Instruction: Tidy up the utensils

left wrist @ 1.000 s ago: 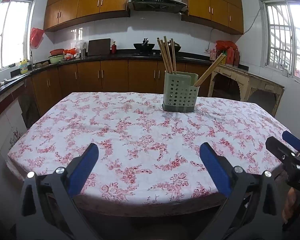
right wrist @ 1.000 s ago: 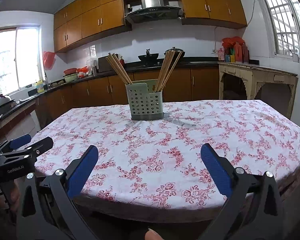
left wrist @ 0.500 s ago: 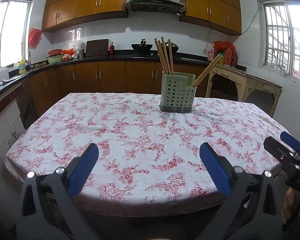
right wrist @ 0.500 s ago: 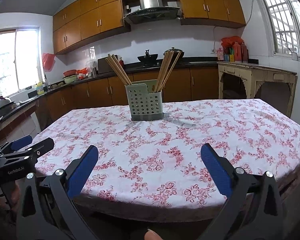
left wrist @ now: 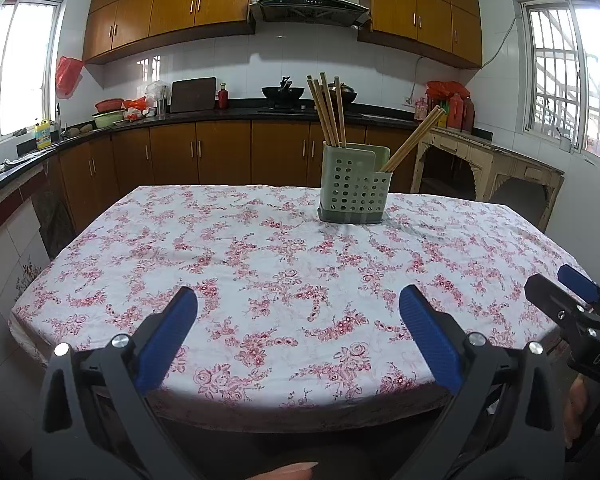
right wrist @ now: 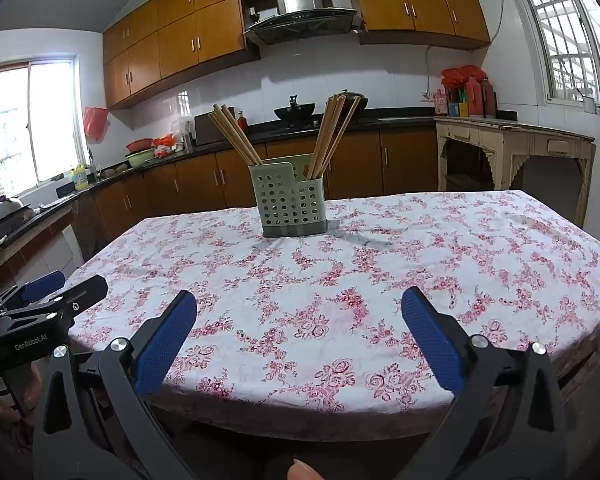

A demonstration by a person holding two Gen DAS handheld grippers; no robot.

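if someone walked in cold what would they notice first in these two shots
Probably the green perforated holder standing alone toward the far side of the floral tablecloth, with two bunches of wooden chopsticks fanning out of separate compartments. Next, the blue-padded fingers of the left hand-held gripper and the right hand-held gripper, both open and empty at the table's near edge.

1. On my left gripper (right wrist: 44, 304), seen from the right wrist view, I read "GenRobot.AI" in white on its black body
2. On my right gripper (left wrist: 572, 296), seen from the left wrist view, I read only "DAS", cut off at the frame edge
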